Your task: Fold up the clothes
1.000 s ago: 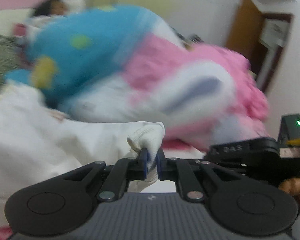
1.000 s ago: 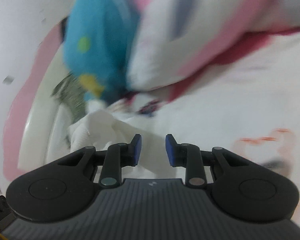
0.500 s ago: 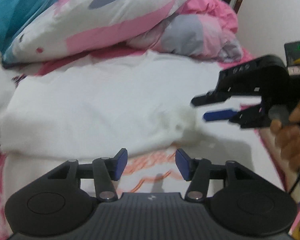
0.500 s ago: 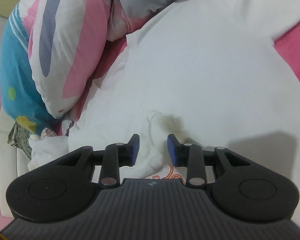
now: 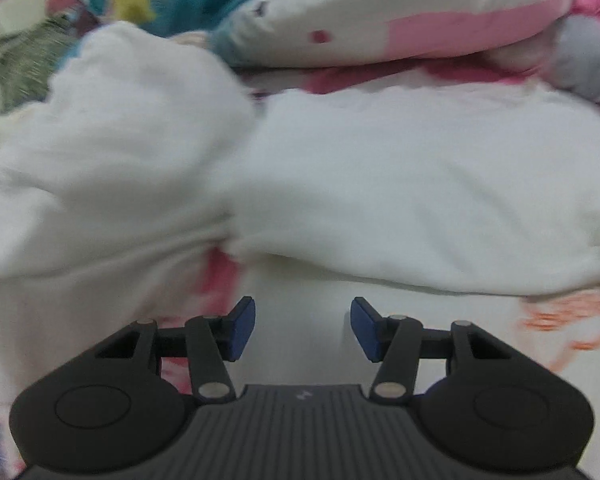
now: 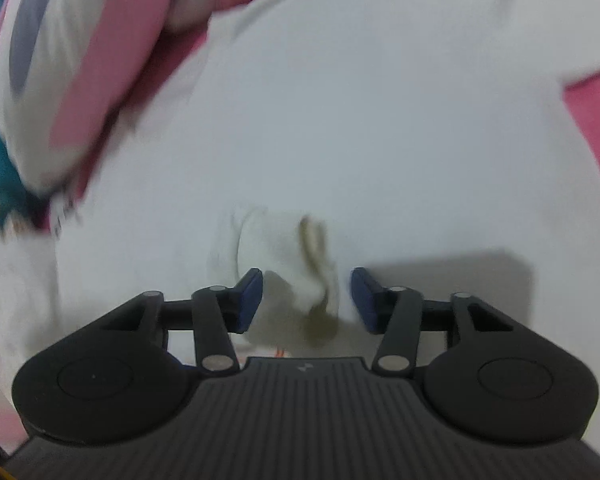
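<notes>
**White garment spread on the bed, both grippers hanging low over it**

The white garment (image 5: 400,184) is lying spread across the bed, covering most of the pink-and-white printed bedsheet (image 5: 560,324). Landmark for everything here is that garment.

The left gripper (image 5: 303,328) is pointing steeply down just in front of the garment's near edge. Its blue-padded fingers (image 5: 242,328) are standing well apart, with nothing between them; only sheet is showing in the gap. To the left of the garment's flat part, a bunched heap of white cloth (image 5: 112,148) is rising up; I cannot tell whether it is part of the same piece. Behind the garment, a pillow (image 5: 380,12) in white, pink and teal is lying against the far side, with a grey-green patterned cloth (image 5: 20,64) at the far left.

The right gripper (image 6: 307,300) is also tilting down over the garment (image 6: 380,120). A small raised fold of white fabric (image 6: 316,272) is standing between its fingers (image 6: 250,300), and the jaws are closing on it. In this blurred view the pads are not yet pressing on the fold; a gap is showing on each side. The same pillow (image 6: 60,60) is lying at the garment's upper left, and a strip of pink sheet (image 6: 596,120) is showing past its right edge.
</notes>
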The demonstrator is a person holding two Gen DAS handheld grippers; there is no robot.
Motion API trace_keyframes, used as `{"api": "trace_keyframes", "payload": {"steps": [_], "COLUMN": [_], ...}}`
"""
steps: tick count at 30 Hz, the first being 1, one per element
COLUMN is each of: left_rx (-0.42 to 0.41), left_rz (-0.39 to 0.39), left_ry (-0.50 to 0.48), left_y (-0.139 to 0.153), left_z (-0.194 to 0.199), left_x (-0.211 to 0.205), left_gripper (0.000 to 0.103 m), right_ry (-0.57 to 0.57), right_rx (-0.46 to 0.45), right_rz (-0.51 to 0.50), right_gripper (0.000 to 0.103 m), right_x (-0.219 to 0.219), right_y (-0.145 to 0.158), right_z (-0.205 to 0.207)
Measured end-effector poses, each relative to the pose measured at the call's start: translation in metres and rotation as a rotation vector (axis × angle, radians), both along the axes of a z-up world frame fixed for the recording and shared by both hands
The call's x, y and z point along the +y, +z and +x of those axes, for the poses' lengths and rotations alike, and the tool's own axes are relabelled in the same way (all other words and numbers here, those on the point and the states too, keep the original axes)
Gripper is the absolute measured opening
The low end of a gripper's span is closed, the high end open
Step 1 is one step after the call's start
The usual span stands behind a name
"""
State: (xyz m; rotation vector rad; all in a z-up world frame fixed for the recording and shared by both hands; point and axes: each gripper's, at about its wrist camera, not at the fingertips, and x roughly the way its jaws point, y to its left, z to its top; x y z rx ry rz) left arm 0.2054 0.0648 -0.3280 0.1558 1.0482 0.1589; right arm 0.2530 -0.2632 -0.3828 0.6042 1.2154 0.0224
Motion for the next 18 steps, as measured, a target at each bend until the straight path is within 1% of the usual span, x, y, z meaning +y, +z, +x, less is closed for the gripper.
{"api": "trace_keyframes", "payload": {"steps": [1, 3, 4, 5, 7, 9, 13, 17, 18], "left_rx": [0.01, 0.031, 0.055, 0.068, 0.061, 0.053, 0.047, 0.046, 0.046], "left_rz": [0.042, 0.127, 0.176, 0.201, 0.186, 0.181, 0.183, 0.171, 0.169], "left_ry": [0.01, 0.029, 0.024, 0.022, 0.037, 0.04, 0.032, 0.037, 0.039], "left_y": [-0.003, -0.008, -0.014, -0.019, -0.02, -0.022, -0.025, -0.025, -0.025], "left_z": [0.004, 0.013, 0.019, 0.025, 0.032, 0.036, 0.04, 0.039, 0.038], "left_x": [0.003, 0.008, 0.009, 0.009, 0.014, 0.015, 0.014, 0.016, 0.016], "left_gripper": [0.054, 0.055, 0.055, 0.055, 0.056, 0.056, 0.056, 0.056, 0.056], "right_ry": [0.017, 0.039, 0.03, 0.018, -0.009, -0.036, -0.078, -0.082, -0.089], "right_rx": [-0.005, -0.026, -0.056, -0.088, -0.159, -0.196, -0.212, -0.307, -0.302], "right_rz": [-0.022, -0.056, -0.058, -0.058, -0.073, -0.105, -0.118, -0.18, -0.189], "right_gripper": [0.006, 0.004, 0.004, 0.004, 0.004, 0.004, 0.004, 0.004, 0.004], "right_x": [0.005, 0.012, 0.012, 0.011, 0.005, -0.004, -0.021, -0.024, -0.027], "right_y": [0.001, 0.006, 0.014, 0.023, 0.045, 0.059, 0.065, 0.088, 0.087], "right_z": [0.0, 0.0, -0.001, -0.002, -0.005, -0.009, -0.012, -0.01, -0.01]}}
